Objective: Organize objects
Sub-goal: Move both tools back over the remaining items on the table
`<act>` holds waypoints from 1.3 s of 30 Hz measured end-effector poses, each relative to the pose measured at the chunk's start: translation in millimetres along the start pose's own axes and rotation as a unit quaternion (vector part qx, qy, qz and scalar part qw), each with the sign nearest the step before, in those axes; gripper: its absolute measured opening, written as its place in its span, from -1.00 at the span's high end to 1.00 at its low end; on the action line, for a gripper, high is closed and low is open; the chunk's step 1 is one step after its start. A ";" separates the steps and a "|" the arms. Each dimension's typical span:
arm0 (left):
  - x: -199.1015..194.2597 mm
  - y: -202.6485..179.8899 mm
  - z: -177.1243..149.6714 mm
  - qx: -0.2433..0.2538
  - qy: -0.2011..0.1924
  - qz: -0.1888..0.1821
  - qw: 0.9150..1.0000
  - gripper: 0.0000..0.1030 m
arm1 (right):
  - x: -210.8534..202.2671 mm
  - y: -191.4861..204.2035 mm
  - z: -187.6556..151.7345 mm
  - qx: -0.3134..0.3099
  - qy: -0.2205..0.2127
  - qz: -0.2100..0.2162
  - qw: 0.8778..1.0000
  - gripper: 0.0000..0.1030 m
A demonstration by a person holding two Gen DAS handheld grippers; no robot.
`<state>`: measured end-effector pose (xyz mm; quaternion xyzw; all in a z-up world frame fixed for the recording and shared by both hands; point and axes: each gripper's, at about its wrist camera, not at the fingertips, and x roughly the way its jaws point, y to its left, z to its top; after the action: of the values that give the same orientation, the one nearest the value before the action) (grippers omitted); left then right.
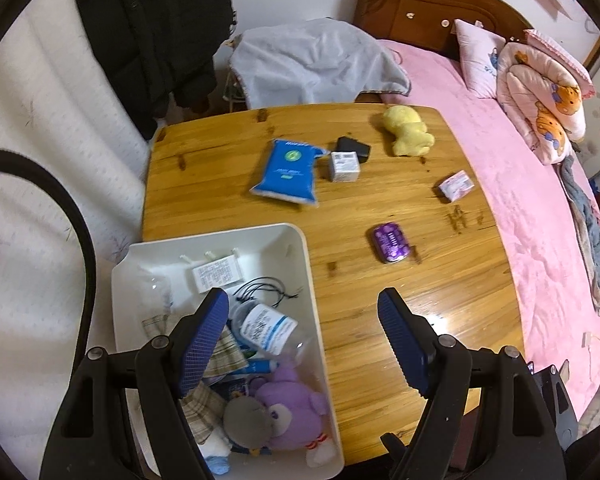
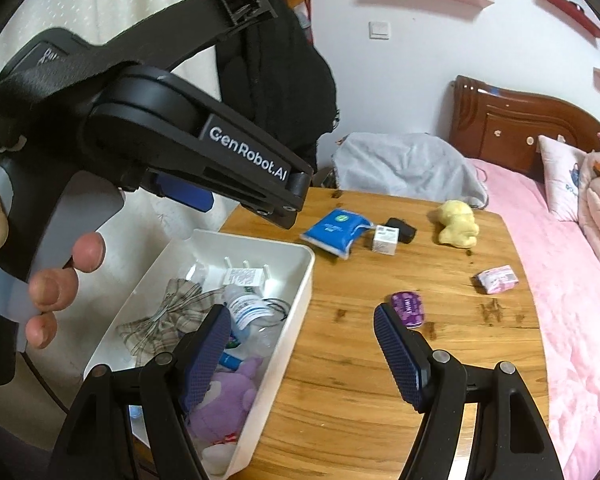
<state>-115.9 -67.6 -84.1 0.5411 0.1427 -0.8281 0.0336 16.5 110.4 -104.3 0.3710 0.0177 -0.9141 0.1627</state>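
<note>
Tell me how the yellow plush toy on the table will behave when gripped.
The yellow plush toy looks soft, so it will probably squash between the fingers. It seems light for its size. Lying slumped on the wooden table, it is unlikely to roll, though a limb grasp may let it dangle.

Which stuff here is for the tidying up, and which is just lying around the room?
For the tidying: white bin, blue packet, small white box, black thing, yellow plush, pink packet, purple tin.

Just lying around: black coat, grey blanket, pink bed, pillows.
</note>
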 end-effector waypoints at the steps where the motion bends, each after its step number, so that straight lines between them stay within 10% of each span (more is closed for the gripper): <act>1: 0.1 -3.6 1.9 0.002 -0.001 -0.002 1.000 -0.55 | -1.5 -4.0 1.4 0.003 -0.002 -0.002 1.000 -0.46; 39: 43.7 -129.0 97.6 0.070 0.000 -0.057 0.996 -0.56 | 33.6 -168.4 11.9 0.101 0.013 -0.061 0.993 -0.46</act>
<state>-247.6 33.6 -61.5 0.5335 0.1148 -0.8364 -0.0514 -66.4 258.4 -133.5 0.3955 -0.0500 -0.9146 0.0676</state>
